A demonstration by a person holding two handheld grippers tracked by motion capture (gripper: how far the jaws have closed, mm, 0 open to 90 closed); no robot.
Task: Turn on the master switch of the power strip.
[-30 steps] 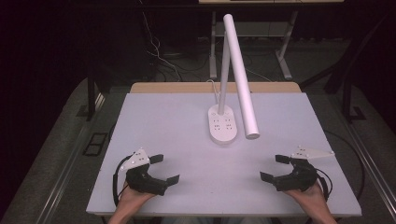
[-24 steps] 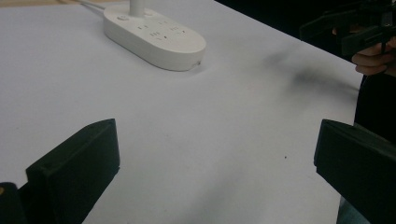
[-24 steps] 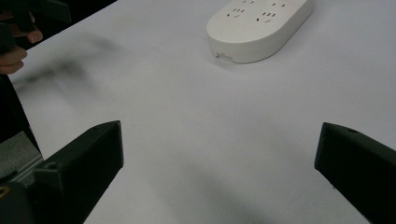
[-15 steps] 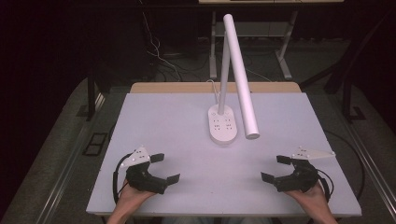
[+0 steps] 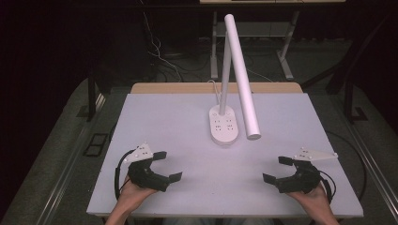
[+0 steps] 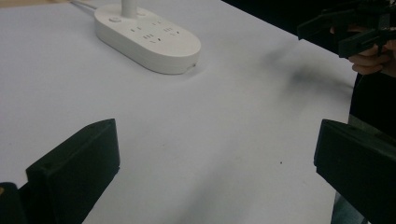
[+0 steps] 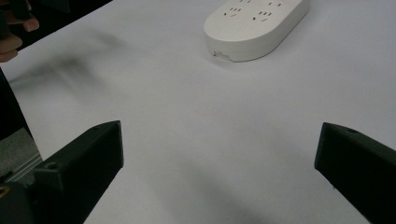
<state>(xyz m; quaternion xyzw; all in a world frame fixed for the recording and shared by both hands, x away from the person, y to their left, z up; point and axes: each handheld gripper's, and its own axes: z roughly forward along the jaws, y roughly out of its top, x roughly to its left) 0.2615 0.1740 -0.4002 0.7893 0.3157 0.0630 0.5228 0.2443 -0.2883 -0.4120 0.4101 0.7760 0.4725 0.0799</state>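
white lamp (image 5: 237, 77) is seen at desk (image 5: 178, 117) centre-rear, oval socket base (image 5: 223, 125) flat on it, tube head tilted down | left gripper (image 5: 167, 165) is held near front-left, jaws wide apart, empty | right gripper (image 5: 278, 169) is held near front-right, jaws wide apart, empty

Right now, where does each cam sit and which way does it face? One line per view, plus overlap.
High view: above the person's side, looking forward and down on the table; shows both hands, left gripper, right gripper, lamp.
Left gripper view: on the left gripper, aimed across the table; its own open jaws frame it.
Right gripper view: on the right gripper, same, jaws open.
Shared: all three see the lamp base.
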